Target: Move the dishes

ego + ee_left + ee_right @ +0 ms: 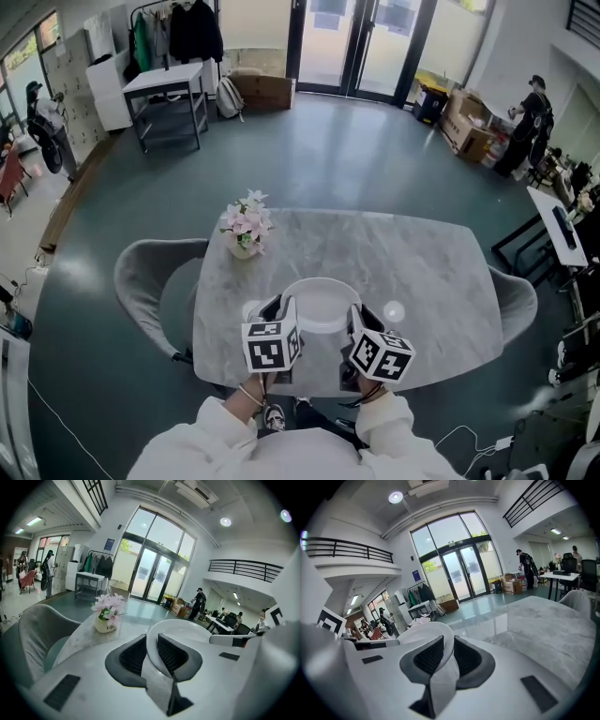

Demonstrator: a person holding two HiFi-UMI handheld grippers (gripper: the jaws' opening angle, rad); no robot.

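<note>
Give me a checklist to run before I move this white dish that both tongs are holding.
1. Grip of left tongs on white dish rim: ok.
2. Grip of right tongs on the opposite rim: ok.
3. Dish empty, nothing to spill: ok.
4. Gap between flower pot and dish: ok.
5. Bare stretch of table beyond the dish: ok.
6. Dish lifted off the table: cannot tell.

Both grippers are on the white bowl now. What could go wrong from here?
1. The left gripper and right gripper each pinch only the thin rim of the bowl, on opposite sides. Uneven hand motion could tilt it or let it slip.
2. The flower pot stands just beyond the left gripper. A carry that way could knock it over.
</note>
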